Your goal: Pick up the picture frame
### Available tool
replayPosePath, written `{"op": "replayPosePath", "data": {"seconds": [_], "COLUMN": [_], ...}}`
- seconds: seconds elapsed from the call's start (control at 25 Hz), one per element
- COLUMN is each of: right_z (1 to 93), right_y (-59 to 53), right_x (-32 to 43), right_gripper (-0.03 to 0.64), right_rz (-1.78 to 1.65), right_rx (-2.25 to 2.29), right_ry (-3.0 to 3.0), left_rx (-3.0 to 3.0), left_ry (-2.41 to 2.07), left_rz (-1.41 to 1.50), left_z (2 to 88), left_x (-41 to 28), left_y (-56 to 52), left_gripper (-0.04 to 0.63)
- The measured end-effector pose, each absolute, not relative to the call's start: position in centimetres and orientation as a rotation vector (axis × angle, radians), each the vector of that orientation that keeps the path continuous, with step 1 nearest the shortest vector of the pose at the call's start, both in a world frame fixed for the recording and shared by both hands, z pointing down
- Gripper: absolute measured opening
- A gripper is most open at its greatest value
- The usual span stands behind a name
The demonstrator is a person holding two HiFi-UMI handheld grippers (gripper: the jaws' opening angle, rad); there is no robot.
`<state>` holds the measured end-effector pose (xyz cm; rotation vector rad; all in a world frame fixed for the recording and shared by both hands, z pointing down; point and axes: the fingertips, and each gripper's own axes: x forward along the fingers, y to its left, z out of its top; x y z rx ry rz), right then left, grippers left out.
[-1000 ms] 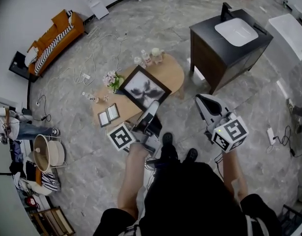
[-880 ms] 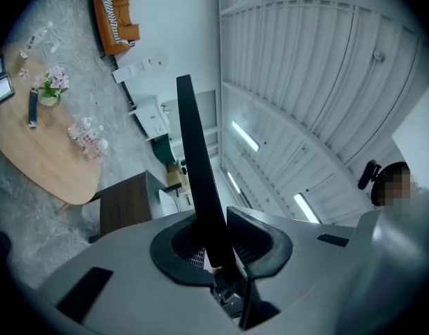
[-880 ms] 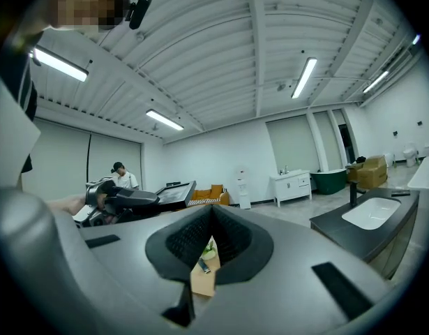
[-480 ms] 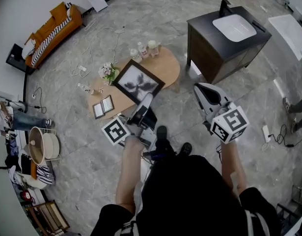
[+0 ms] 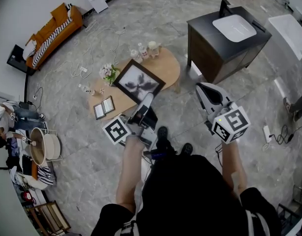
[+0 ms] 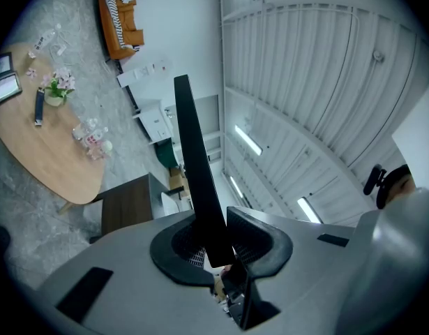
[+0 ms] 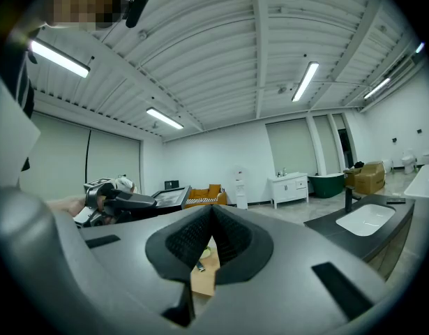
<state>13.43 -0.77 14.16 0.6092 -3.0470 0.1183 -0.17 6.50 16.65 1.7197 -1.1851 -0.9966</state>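
Note:
The large black picture frame (image 5: 139,81) with a dark plant print hangs tilted over the oval wooden table (image 5: 166,69). My left gripper (image 5: 145,102) is shut on its near edge. In the left gripper view the frame (image 6: 193,152) shows edge-on as a black bar that rises from between the pads of the left gripper (image 6: 215,246). My right gripper (image 5: 204,89) is off to the right, above the floor and apart from the frame. The pads of the right gripper (image 7: 211,237) meet with nothing between them. From there the held frame (image 7: 169,197) shows at the left.
On the table stand a small double photo frame (image 5: 104,107), a flower pot (image 5: 109,73) and small bottles (image 5: 146,48). A dark vanity with a white sink (image 5: 234,29) stands at the right, an orange sofa (image 5: 50,32) at the far left. Cables lie on the floor.
The head view has shifted a little. Both grippers and the held frame keep their places over the table.

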Motion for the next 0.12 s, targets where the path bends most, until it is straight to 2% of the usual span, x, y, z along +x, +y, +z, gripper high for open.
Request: {"op": "replayPosePath", "data": {"seconds": [0.12], "right_z": [14.04], "right_y": [-0.85], "right_x": [13.51], "right_gripper": [0.012], "right_rz": [0.108], "right_rx": [0.608], "right_ry": [-3.049], "left_rx": [1.716], "left_ry": [-1.175], "left_rz": [-1.015], "left_z": [16.57], "left_x": [-0.16], "left_y": [6.35], "left_gripper": [0.075]}}
